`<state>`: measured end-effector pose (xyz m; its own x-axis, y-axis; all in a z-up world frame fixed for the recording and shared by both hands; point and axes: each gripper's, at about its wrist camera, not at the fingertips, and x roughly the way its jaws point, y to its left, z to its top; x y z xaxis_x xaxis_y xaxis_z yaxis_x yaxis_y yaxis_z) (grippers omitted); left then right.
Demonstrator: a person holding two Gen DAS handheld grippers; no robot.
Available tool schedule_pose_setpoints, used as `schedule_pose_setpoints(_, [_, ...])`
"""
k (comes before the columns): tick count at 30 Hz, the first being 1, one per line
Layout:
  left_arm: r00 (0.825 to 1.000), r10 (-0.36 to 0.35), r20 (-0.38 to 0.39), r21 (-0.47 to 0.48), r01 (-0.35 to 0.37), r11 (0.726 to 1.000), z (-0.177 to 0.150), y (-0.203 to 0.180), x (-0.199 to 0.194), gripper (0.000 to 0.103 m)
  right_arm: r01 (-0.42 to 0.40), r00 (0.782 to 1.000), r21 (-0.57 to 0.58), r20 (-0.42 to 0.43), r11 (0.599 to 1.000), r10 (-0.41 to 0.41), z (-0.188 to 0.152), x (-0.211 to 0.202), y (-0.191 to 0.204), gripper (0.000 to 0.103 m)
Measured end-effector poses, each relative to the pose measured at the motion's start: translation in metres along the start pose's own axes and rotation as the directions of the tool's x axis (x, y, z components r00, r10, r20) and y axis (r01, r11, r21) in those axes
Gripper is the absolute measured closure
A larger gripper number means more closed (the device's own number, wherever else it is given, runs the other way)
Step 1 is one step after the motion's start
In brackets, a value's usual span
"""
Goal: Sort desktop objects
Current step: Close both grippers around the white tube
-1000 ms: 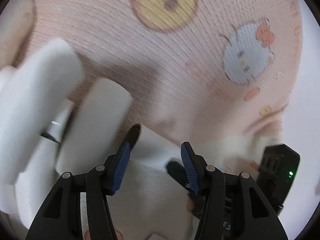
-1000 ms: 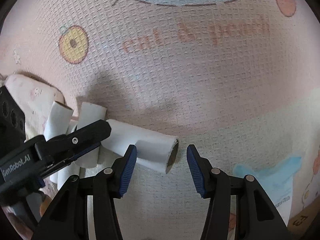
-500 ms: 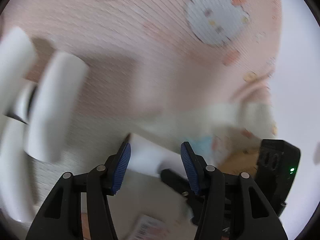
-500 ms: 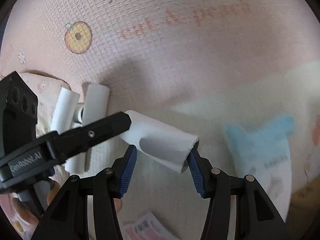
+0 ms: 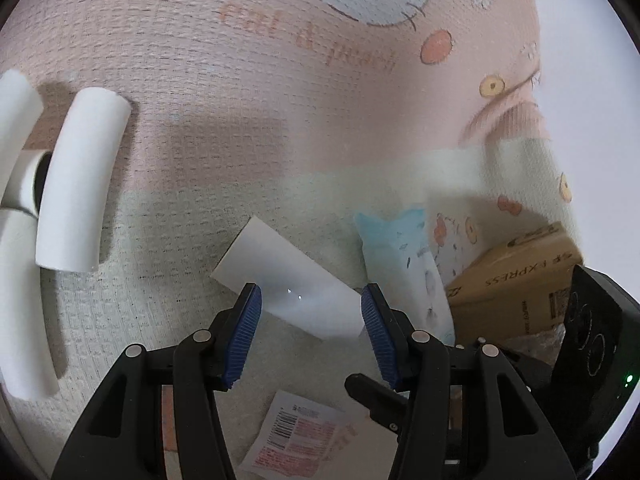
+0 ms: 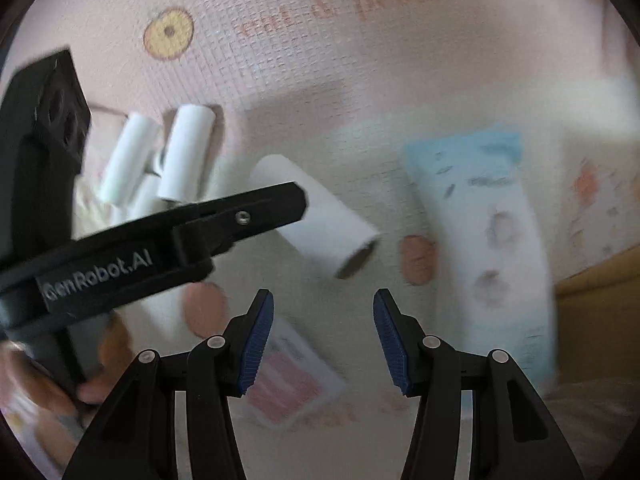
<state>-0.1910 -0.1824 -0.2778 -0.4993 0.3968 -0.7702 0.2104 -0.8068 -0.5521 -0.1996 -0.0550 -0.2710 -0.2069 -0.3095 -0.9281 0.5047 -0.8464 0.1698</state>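
Note:
My left gripper [image 5: 311, 336] holds a white paper tube [image 5: 292, 284] between its blue pads, above the patterned cloth. In the right wrist view the same tube [image 6: 328, 224] hangs in the left gripper's black finger [image 6: 240, 216], just beyond my right gripper [image 6: 323, 340], which is open and empty and clear of the tube. Several more white tubes [image 5: 80, 184] lie in a group at the left; they also show in the right wrist view [image 6: 184, 156].
A blue and white pouch [image 6: 488, 232] lies right of the tube, also in the left wrist view [image 5: 404, 260]. A brown cardboard box [image 5: 516, 280] stands at the right. A barcode label [image 5: 296, 436] lies below on the pink cloth [image 5: 280, 100].
The right gripper let go of the tube and drew back. The left gripper now carries the tube, lifted up and to the right, away from the group of tubes.

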Motion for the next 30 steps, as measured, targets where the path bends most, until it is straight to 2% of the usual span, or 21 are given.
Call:
schedule_pose_setpoints(6, [0.998, -0.047, 0.035, -0.123, 0.051, 0.991, -0.003, 0.019, -0.009, 0.047, 0.027, 0.999, -0.094, 0.026, 0.995, -0.024, 0.015, -0.005, 0.003, 0.053])
schedule_pose_setpoints(9, [0.995, -0.088, 0.038, -0.211, 0.094, 0.973, -0.004, 0.034, -0.010, 0.047, 0.017, 0.999, -0.096, 0.036, 0.995, -0.013, 0.025, 0.000, 0.000, 0.053])
schedule_pose_setpoints(12, [0.995, -0.093, 0.048, -0.273, 0.102, 0.957, -0.001, 0.043, -0.006, 0.047, 0.002, 0.999, -0.121, 0.038, 0.993, 0.003, 0.034, 0.007, 0.005, 0.053])
schedule_pose_setpoints(15, [0.993, -0.104, 0.059, -0.304, 0.117, 0.945, 0.001, 0.048, -0.002, 0.047, 0.028, 0.999, -0.136, 0.039, 0.990, -0.023, 0.037, 0.020, 0.012, 0.053])
schedule_pose_setpoints(17, [0.991, -0.122, 0.051, -0.318, 0.131, 0.939, 0.002, 0.049, 0.003, 0.047, 0.033, 0.999, -0.131, 0.035, 0.991, -0.029, 0.039, 0.026, 0.012, 0.057])
schedule_pose_setpoints(18, [0.989, -0.140, 0.042, -0.327, 0.146, 0.934, 0.002, 0.050, 0.006, 0.047, 0.016, 0.999, -0.130, 0.033, 0.991, -0.012, 0.039, 0.027, 0.012, 0.061])
schedule_pose_setpoints(21, [0.981, -0.190, 0.042, -0.371, 0.192, 0.909, 0.002, 0.054, 0.013, 0.047, -0.019, 1.000, -0.133, 0.013, 0.991, 0.021, 0.038, 0.031, 0.014, 0.063])
schedule_pose_setpoints(24, [0.985, -0.168, 0.051, -0.377, 0.174, 0.910, 0.004, 0.054, 0.016, 0.047, -0.032, 0.999, -0.148, -0.008, 0.989, 0.031, 0.039, 0.033, 0.017, 0.065])
schedule_pose_setpoints(27, [0.992, -0.106, 0.061, -0.396, 0.122, 0.910, 0.003, 0.059, 0.014, 0.066, -0.072, 0.997, -0.131, -0.033, 0.989, 0.068, 0.040, 0.037, 0.017, 0.065])
schedule_pose_setpoints(30, [0.989, -0.141, 0.048, -0.449, 0.148, 0.881, 0.001, 0.067, 0.021, 0.066, -0.076, 0.997, -0.108, -0.028, 0.991, 0.073, 0.040, 0.038, 0.017, 0.065])
